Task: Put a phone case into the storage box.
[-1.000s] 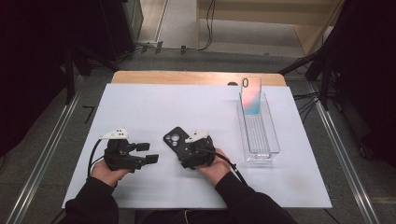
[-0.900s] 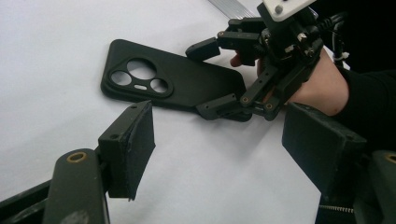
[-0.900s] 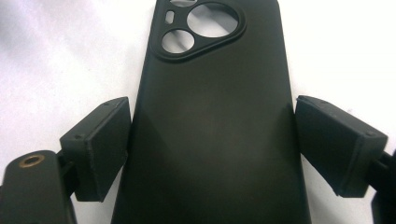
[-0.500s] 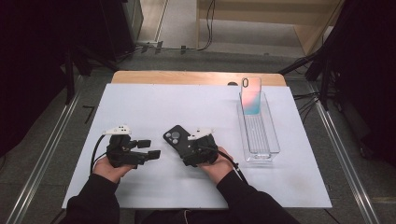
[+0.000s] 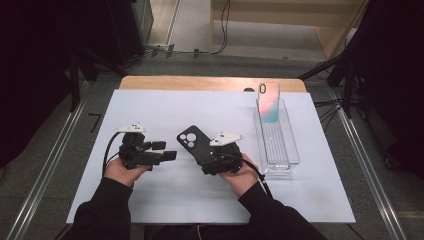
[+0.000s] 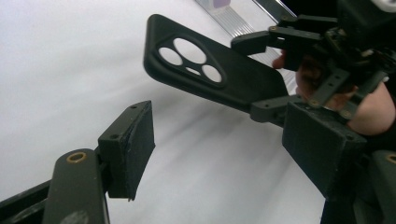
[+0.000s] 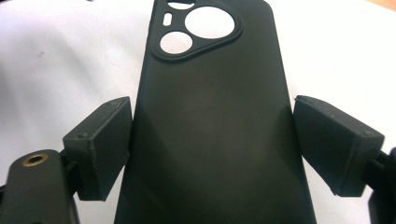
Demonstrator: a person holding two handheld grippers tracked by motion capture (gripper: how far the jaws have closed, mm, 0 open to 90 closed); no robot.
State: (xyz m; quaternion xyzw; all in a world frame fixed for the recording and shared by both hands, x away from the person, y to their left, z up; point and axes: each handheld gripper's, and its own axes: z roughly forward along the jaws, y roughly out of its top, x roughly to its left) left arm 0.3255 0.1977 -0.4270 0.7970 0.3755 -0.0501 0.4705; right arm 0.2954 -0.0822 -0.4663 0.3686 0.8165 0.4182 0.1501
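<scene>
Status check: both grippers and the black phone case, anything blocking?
Right gripper shut on black phone case, pads on its long edges. Left gripper open, nothing between its pads, beside the case. Clear tray holding a pastel phone case sits off right, not blocking.

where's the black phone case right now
In the high view the black phone case sits mid-table over the white mat, held across its sides by the right tool, between the left tool and the clear tray.

Black phone case (image 5: 190, 140), white table (image 5: 165, 107), pink-teal phone (image 5: 268, 102) (clear tray (image 5: 286, 150))
</scene>
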